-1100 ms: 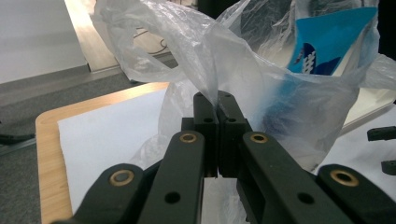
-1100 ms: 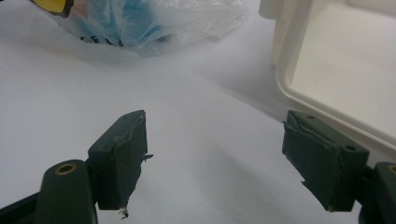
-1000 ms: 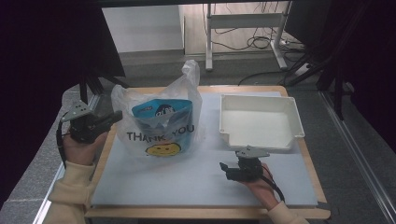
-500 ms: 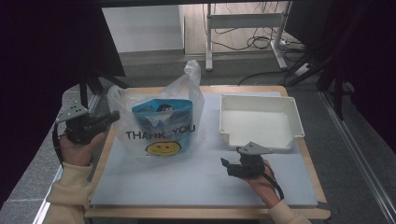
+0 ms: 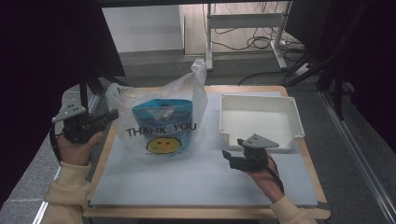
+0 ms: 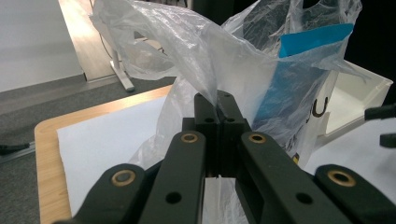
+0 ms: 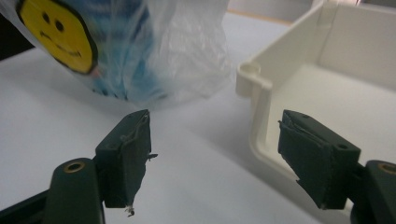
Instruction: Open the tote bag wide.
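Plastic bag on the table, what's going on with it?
A person works with two handheld grippers. The left gripper is shut on the plastic bag at its edge, holding it up; a blue packet sits inside. The right gripper hovers open above the table between the bag and the white tray, holding nothing.

Upright clear "THANK YOU" plastic bag (image 5: pixel 161 121), apparently holding blue pouch (image 5: pixel 163 116)

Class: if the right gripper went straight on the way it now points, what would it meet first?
Probably the plastic bag: the open right gripper aims between it and the white tray's corner, over bare table. Depth is unclear, so it could pass between them.
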Available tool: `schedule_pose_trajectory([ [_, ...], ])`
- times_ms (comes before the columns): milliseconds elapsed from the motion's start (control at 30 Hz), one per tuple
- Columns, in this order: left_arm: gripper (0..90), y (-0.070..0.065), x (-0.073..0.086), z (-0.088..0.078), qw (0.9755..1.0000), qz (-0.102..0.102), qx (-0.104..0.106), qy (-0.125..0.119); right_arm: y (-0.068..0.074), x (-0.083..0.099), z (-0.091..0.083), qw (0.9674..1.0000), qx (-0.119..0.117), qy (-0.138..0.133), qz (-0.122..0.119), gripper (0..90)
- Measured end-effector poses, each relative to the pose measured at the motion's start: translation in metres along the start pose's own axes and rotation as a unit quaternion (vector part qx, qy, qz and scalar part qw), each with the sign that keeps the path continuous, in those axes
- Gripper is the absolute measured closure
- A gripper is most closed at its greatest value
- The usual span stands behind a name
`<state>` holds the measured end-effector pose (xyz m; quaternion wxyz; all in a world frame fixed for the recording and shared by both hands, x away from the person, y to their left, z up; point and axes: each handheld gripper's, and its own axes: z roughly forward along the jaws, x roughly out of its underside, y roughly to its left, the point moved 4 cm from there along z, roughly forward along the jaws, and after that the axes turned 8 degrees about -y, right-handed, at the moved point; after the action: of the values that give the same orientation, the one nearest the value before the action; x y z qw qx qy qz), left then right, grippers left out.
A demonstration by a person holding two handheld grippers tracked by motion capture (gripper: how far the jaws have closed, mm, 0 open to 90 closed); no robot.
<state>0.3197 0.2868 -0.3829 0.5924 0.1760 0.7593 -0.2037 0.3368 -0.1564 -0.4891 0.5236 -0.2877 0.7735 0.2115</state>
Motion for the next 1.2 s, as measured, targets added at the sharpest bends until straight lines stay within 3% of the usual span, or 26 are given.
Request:
schedule_pose_trajectory([
  [200, 90.0, 0.000, 0.000, 0.001, 1.0000, -0.001, 0.001, 0.001, -0.003, -0.035, -0.001, 0.9995, -0.016, -0.026, -0.004, 29.9],
  [433, 90.0, 0.000, 0.000, -0.001, 1.0000, -0.002, 0.001, 0.000, -0.007, -0.070, 0.013, 0.9988, -0.030, -0.040, -0.002, 33.7],
  [1200, 90.0, 0.001, 0.000, -0.001, 1.0000, -0.002, -0.001, -0.001, -0.004, -0.103, 0.023, 0.9976, -0.044, -0.052, -0.013, 36.0],
])
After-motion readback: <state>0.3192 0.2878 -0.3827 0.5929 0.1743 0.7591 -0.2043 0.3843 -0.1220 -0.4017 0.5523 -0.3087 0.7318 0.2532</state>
